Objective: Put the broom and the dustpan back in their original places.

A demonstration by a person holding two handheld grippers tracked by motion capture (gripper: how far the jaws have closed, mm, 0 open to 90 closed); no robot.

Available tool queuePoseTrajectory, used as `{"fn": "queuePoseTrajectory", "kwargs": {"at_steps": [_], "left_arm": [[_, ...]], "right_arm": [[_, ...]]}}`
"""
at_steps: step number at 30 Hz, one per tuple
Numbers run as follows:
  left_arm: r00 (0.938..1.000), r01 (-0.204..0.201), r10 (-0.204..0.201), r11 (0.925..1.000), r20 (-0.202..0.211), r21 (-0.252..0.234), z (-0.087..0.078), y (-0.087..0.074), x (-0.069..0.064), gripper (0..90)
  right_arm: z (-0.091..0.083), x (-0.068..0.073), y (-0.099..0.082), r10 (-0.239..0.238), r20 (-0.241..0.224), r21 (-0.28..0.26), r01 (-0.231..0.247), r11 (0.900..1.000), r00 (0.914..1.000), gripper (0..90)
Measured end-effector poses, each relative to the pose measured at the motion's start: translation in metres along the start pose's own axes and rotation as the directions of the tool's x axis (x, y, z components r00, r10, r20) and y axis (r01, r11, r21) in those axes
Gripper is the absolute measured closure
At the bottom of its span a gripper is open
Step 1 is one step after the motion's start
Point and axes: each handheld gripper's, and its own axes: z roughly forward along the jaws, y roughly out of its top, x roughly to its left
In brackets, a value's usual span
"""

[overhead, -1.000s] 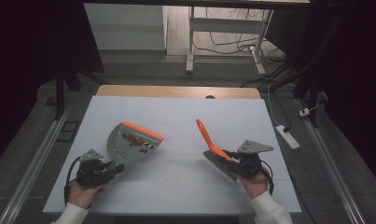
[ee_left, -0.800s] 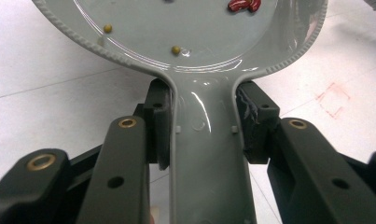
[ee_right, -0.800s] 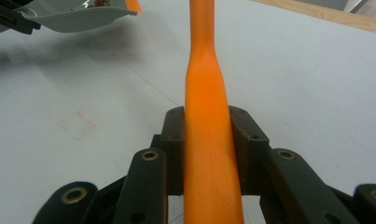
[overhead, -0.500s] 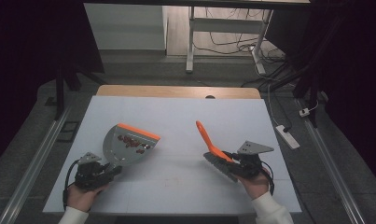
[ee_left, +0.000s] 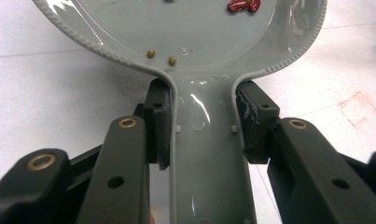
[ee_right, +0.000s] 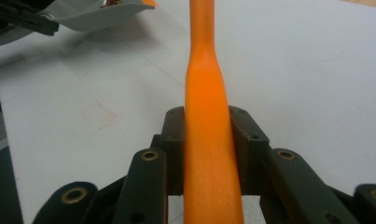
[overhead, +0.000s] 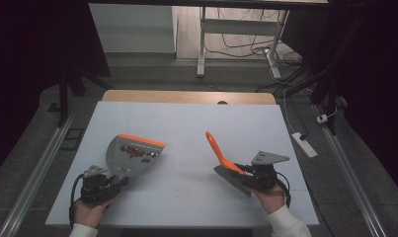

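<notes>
I held the grey plastic dustpan with the orange front lip [overhead: 130, 154] in the left gripper [overhead: 103, 186], jaws clamped on its flat handle just behind the pan. It sat left of centre on the white table [overhead: 186, 123], carrying small red pieces [overhead: 136, 151] and 2 small yellow-green pieces [ee_left: 161, 56]. The right gripper [overhead: 248, 178] gripped the orange-handled brush [overhead: 221, 157]. I judged both tools light, stiff and slick; tilting the pan would spill its load.

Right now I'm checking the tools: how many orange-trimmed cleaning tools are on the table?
2: a dustpan at the left, held by the left tongs; a brush at the right, held by the right tongs.
</notes>
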Motion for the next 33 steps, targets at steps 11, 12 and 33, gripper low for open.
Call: {"fn": "queuePoseTrajectory", "kwargs": {"at_steps": [11, 12, 33], "left_arm": [[0.9953, 0.057, -0.056, 0.9984, -0.079, 0.003, 0.008, -0.003, 0.0, 61.5], [0.9947, 0.058, -0.057, 0.9983, -0.085, 0.004, 0.009, -0.003, 0.0, 61.5], [0.9791, 0.137, -0.134, 0.9906, -0.153, 0.008, 0.026, -0.002, -0.001, 61.4]], "right_arm": [[-0.002, 0.006, -0.003, 0.009, -0.006, 0.022, -0.009, 0.9997, 0.9999, 69.3], [-0.002, 0.007, -0.003, 0.007, -0.008, 0.022, -0.007, 0.9997, 0.9999, 69.3], [0.005, -0.001, -0.014, 0.038, 0.012, 0.082, -0.039, 0.9958, 0.9992, 69.4]]}}
